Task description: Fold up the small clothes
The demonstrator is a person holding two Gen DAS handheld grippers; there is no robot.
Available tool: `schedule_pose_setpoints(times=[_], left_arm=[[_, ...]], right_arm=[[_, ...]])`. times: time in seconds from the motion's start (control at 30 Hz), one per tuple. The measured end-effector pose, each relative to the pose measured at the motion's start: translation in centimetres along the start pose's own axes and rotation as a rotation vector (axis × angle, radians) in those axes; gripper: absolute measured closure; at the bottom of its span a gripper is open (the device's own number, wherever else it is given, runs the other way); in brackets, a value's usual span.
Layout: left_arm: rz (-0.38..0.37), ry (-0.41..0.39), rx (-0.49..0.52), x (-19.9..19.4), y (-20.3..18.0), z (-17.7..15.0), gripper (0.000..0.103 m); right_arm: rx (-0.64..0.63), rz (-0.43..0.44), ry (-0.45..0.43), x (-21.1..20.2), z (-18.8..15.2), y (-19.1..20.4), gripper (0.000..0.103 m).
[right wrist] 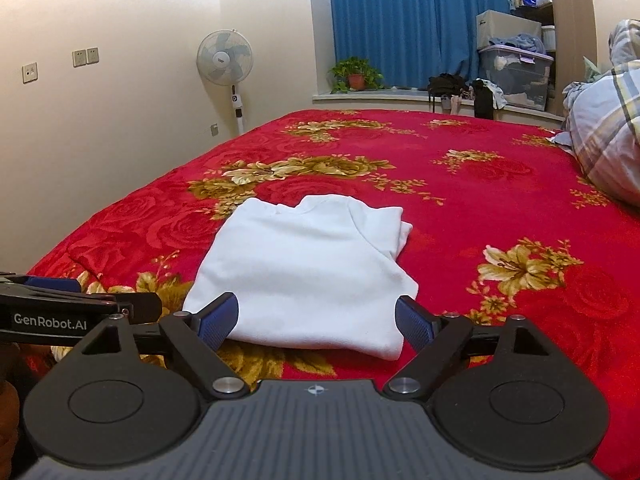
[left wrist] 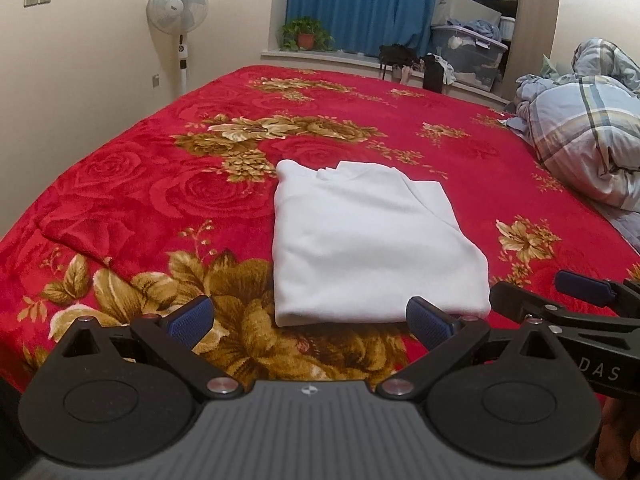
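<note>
A white garment (left wrist: 368,248) lies folded into a neat rectangle on the red floral bedspread (left wrist: 140,208); it also shows in the right wrist view (right wrist: 308,272). My left gripper (left wrist: 310,322) is open and empty, just short of the garment's near edge. My right gripper (right wrist: 316,322) is open and empty, its blue fingertips (right wrist: 218,320) flanking the garment's near edge without gripping it. The right gripper also shows at the right edge of the left wrist view (left wrist: 580,292), and the left gripper at the left edge of the right wrist view (right wrist: 60,296).
A crumpled plaid duvet (left wrist: 588,128) lies at the bed's right side. A standing fan (left wrist: 178,12) stands by the left wall. A potted plant (left wrist: 306,34), bags and a plastic storage bin (left wrist: 468,54) sit on the window ledge under blue curtains.
</note>
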State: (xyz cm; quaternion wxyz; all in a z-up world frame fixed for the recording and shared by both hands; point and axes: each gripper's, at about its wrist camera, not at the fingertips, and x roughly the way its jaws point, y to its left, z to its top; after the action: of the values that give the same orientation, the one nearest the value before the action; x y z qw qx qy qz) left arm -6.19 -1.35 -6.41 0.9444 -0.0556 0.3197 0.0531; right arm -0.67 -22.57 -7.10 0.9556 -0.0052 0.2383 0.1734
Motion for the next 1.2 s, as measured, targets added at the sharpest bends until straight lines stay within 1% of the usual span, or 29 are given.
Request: schedule_pose_setpoints(times=[0.3, 0.4, 0.8, 1.2], left_arm=[[0.014, 0.012, 0.029, 0.29, -0.54, -0.24, 0.001], [0.019, 0.003, 0.036, 0.17, -0.48, -0.34, 0.001], [0.015, 0.025, 0.03, 0.5, -0.5, -0.33, 0.001], [0.015, 0.025, 0.031, 0.47, -0.55, -0.35, 0.001]], right_arm=[[-0.004, 0.003, 0.006, -0.09, 0.0, -0.16, 0.016], [-0.006, 0.006, 0.004, -0.19, 0.02, -0.09, 0.015], [-0.001, 0.005, 0.023, 0.0, 0.07, -0.17, 0.015], [-0.001, 0.005, 0.027, 0.06, 0.09, -0.36, 0.015]])
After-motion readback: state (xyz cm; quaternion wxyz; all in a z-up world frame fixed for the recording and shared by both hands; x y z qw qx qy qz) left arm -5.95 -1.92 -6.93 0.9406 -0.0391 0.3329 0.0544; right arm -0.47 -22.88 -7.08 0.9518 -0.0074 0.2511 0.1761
